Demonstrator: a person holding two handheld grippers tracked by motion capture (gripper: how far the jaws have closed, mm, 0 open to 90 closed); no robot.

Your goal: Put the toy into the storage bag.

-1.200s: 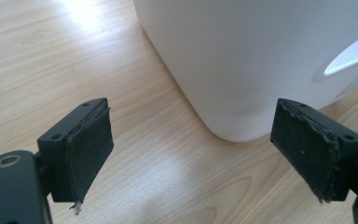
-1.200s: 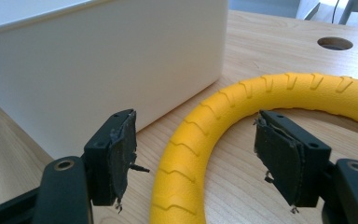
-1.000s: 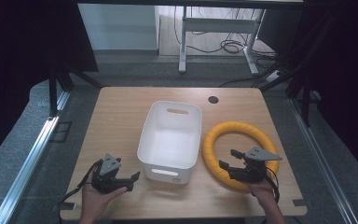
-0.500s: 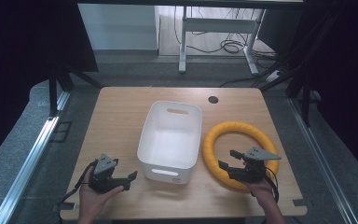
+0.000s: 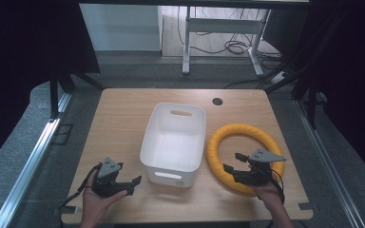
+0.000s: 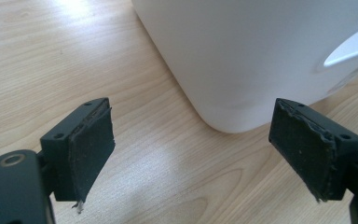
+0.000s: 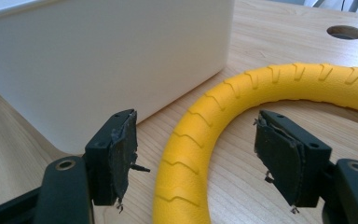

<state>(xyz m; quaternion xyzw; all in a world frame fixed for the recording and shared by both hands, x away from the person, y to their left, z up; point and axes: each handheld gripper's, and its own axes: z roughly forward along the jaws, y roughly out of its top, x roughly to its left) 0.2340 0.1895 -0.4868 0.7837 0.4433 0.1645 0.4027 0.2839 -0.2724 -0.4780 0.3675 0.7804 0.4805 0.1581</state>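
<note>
White plastic bin sits mid-table, a yellow ribbed ring lying flat just beside it toward the table's right edge. The right gripper straddles the ring's near arc, jaws spread wide. The left gripper, released too, faces the bin's near-left corner close to the front edge.

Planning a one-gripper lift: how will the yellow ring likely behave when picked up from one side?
The yellow ring looks like ribbed foam or rubber, so probably light and grippy. Held at one side by the right gripper, whose jaws straddle it, it may sag or swing. Lying flat, it shouldn't roll.
</note>
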